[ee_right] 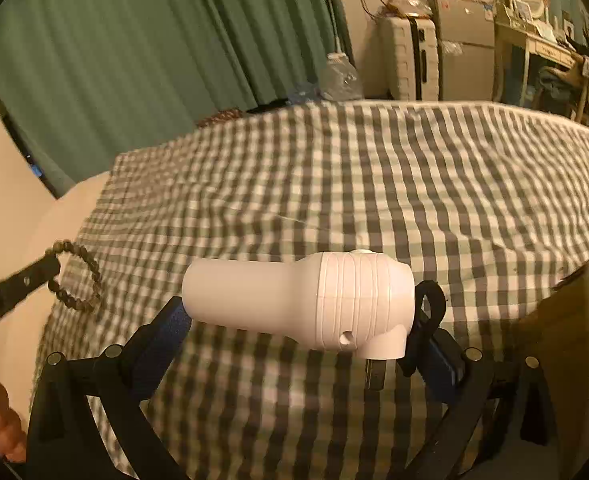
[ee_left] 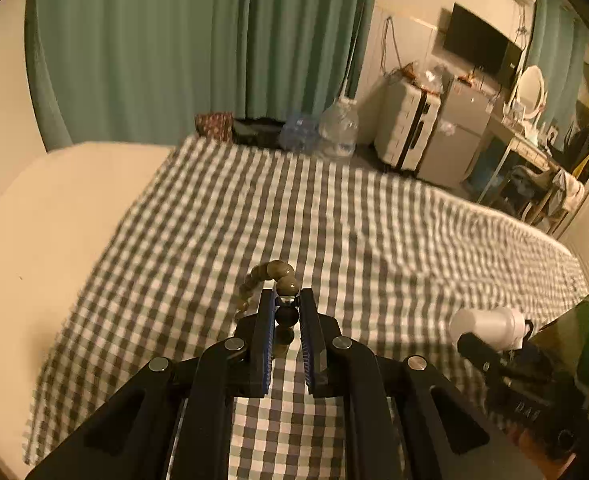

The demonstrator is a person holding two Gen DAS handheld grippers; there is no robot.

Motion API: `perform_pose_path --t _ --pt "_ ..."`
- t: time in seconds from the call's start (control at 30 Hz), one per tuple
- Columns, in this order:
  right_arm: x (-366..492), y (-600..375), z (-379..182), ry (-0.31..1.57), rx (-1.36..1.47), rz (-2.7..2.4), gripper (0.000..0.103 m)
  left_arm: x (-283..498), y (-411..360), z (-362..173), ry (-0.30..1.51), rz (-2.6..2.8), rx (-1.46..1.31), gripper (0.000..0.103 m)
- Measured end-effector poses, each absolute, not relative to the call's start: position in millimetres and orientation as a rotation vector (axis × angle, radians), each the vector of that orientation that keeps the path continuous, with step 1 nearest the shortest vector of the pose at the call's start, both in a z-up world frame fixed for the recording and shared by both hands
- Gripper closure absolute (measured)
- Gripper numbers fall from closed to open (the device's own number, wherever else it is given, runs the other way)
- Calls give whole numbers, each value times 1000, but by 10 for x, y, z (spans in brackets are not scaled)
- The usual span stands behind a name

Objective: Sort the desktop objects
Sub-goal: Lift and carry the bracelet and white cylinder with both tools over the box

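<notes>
My left gripper (ee_left: 287, 304) is shut on a bead bracelet (ee_left: 272, 276) of dull green-brown beads and holds it above the checked cloth (ee_left: 334, 216). The bracelet also shows in the right wrist view (ee_right: 79, 280), hanging from the left gripper's tip at the far left. My right gripper (ee_right: 298, 320) is shut on a white hair dryer (ee_right: 298, 300), held sideways across its jaws, nozzle to the left, with a black loop at its right end. The dryer also shows in the left wrist view (ee_left: 488, 324) at the right.
The checked cloth covers a bed, with a bare cream mattress strip (ee_left: 50, 216) on the left. Green curtains (ee_left: 198, 40) hang behind. Water bottles (ee_left: 338, 128), a white suitcase (ee_left: 406, 128) and a cluttered desk (ee_left: 534, 148) stand beyond the bed. A brown box edge (ee_right: 566, 320) sits at the right.
</notes>
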State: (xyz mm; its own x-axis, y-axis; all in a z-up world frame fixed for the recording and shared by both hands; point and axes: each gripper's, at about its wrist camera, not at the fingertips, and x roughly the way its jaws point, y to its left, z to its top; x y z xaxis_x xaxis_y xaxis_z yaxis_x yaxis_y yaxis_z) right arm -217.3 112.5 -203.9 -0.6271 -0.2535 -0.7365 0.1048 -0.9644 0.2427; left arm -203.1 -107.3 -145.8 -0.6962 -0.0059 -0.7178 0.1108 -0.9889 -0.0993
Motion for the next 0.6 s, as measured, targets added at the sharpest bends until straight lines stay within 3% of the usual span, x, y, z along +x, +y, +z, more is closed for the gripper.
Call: perform_pose_path --t 0.6 --pt "-1135 1071 -584 -188 937 -2700 1 -1047 -866 -377 137 -3036 952 92"
